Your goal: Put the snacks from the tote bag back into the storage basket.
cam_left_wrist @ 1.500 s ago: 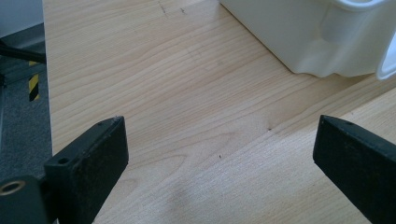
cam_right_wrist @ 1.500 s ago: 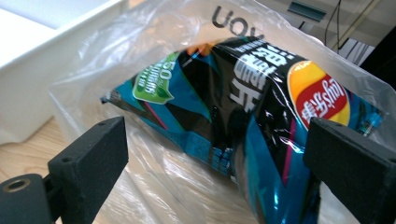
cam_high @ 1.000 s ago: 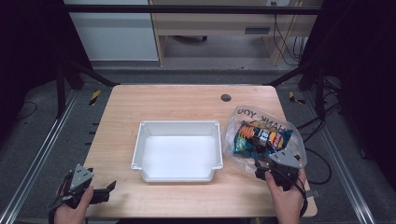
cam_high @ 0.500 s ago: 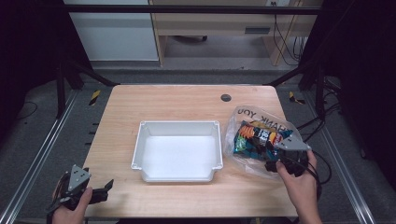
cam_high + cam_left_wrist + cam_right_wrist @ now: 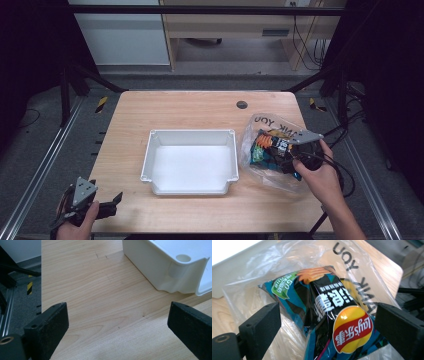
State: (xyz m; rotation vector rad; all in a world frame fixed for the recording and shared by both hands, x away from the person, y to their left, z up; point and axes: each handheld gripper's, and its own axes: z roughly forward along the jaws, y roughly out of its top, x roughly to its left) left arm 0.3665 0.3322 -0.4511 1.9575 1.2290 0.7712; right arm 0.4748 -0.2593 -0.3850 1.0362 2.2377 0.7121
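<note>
Judging from how things lie, the work of getting the chip packet (image 5: 329, 322) out of its clear plastic bag (image 5: 260, 127) and into the white bin (image 5: 150, 150) has barely begun. That bin stands bare in the middle of the wooden table (image 5: 200, 107), while the packet, a black and teal crisp bag with a red and yellow logo, lies inside the clear bag at the table's right side, just beside the bin. Hovering over it, the right gripper (image 5: 325, 315) has its jaws spread wide on either side of the packet; they have just been opening a little further and do not press on it. At the near left corner the left gripper (image 5: 117, 315) also gapes over bare wood. Grasping, extracting and depositing the packet all remain to do.
</note>
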